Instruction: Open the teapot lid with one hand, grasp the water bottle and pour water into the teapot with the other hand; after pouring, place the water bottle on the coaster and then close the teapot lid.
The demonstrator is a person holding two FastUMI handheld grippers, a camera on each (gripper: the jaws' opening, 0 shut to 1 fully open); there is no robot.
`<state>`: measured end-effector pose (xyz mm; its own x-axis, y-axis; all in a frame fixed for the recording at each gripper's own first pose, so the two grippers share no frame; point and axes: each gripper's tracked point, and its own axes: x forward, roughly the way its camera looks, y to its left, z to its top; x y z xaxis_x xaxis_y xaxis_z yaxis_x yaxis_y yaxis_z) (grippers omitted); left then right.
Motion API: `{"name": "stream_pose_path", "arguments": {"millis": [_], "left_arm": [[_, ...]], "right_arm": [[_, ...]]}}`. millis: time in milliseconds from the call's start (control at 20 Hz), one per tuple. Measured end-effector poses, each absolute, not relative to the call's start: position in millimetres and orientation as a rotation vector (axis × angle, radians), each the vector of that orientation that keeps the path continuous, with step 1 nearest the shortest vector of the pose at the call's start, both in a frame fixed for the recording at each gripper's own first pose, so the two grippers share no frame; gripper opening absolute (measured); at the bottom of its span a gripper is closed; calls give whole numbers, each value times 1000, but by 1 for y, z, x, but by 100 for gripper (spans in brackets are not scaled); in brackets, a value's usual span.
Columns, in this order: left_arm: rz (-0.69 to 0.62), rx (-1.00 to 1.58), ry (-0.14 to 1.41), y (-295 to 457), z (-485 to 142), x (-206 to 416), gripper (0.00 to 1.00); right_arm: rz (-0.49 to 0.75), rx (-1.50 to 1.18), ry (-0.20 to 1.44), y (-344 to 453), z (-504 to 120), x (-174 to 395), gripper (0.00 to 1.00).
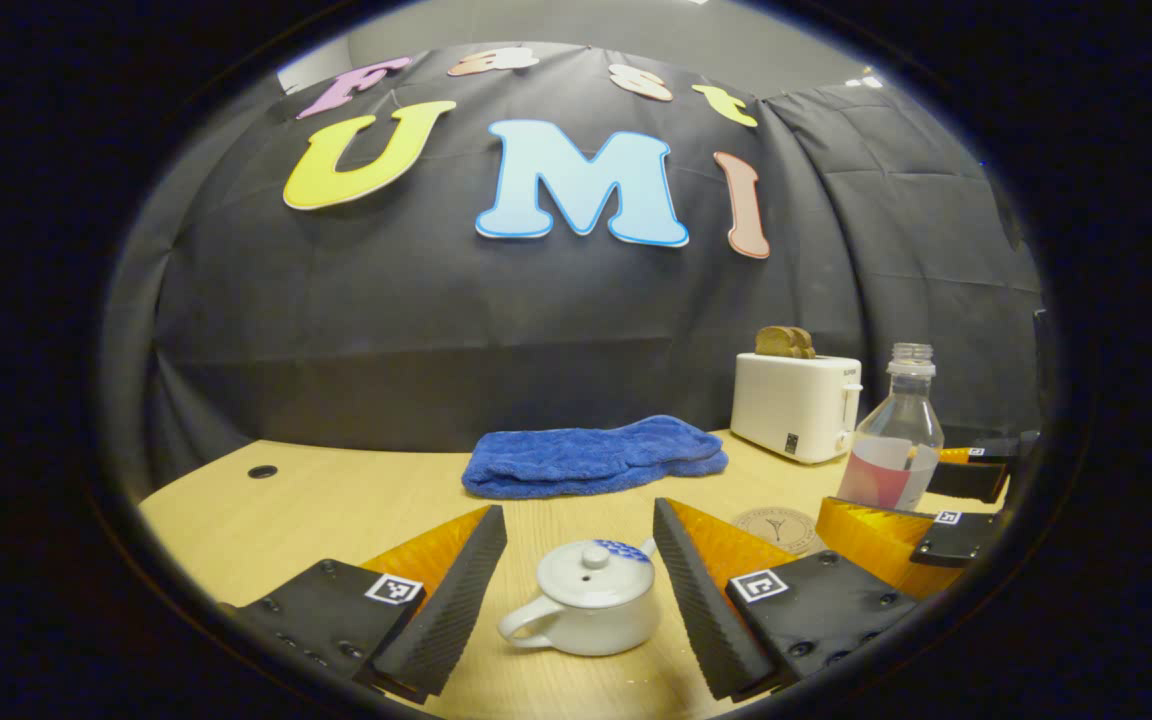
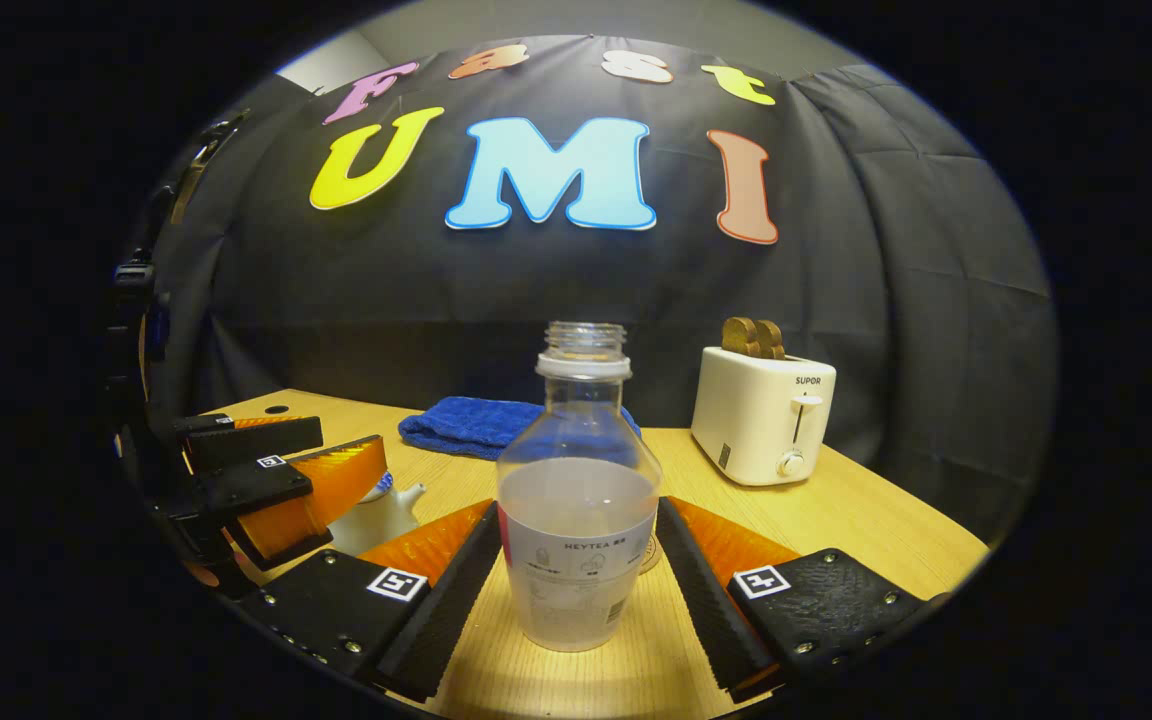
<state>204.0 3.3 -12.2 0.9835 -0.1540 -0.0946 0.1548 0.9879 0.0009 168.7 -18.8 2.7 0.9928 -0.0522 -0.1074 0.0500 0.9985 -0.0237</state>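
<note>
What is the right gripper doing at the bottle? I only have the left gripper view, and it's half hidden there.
Observer: The right gripper is open. The water bottle stands upright between its spread fingers, not clamped.
Operator: Any water in it?
Observer: Yes, the level sits at about mid-height of the bottle.
Operator: How does the teapot look from that side?
Observer: The left gripper covers most of the teapot; its spout pokes out toward the bottle.
</note>
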Motion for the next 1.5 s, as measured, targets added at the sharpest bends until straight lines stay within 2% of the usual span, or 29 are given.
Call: {"name": "stream_pose_path", "arguments": {"millis": [150, 250, 350, 550, 650, 800, 900, 950, 1000, 1050, 1250, 1300, 1350, 1500], "left_arm": [[-183, 25, 109, -11, -18, 209, 96], [-191, 23, 138, -16, -27, 211, 90], [-183, 25, 128, -15, -23, 212, 85], [-138, 28, 128, -7, -30, 218, 84], [-130, 32, 125, -2, -25, 215, 44], [-118, 36, 127, 2, -27, 216, 45], [-121, 30, 122, 0, -26, 216, 27], [-125, 27, 122, 0, -25, 215, 28], [-126, 22, 120, 0, -25, 216, 23], [-124, 7, 110, 2, -17, 211, 23], [-117, -55, 45, 8, -11, 212, 14], [-119, -67, 29, 10, -10, 210, 17], [-120, -77, 20, 12, -8, 208, 14], [-125, -117, 2, 13, -5, 207, 17]], "right_arm": [[-47, -6, 120, -19, 0, 169, 96], [-39, 7, 131, -20, -1, 170, 96], [-48, 8, 141, -24, -5, 172, 95], [-43, 18, 167, -23, -13, 174, 95], [-46, 10, 182, -23, -16, 174, 89], [-49, -8, 170, -23, -13, 175, 89], [-55, -13, 168, -24, -14, 175, 78], [-58, -12, 170, -25, -14, 175, 78], [-59, -11, 172, -25, -14, 174, 78], [-62, -9, 171, -26, -15, 174, 78], [-69, -20, 163, -25, -13, 173, 76], [-71, -24, 161, -25, -13, 173, 76], [-72, -29, 157, -24, -11, 172, 76], [-71, -57, 136, -21, -8, 170, 76]]}}
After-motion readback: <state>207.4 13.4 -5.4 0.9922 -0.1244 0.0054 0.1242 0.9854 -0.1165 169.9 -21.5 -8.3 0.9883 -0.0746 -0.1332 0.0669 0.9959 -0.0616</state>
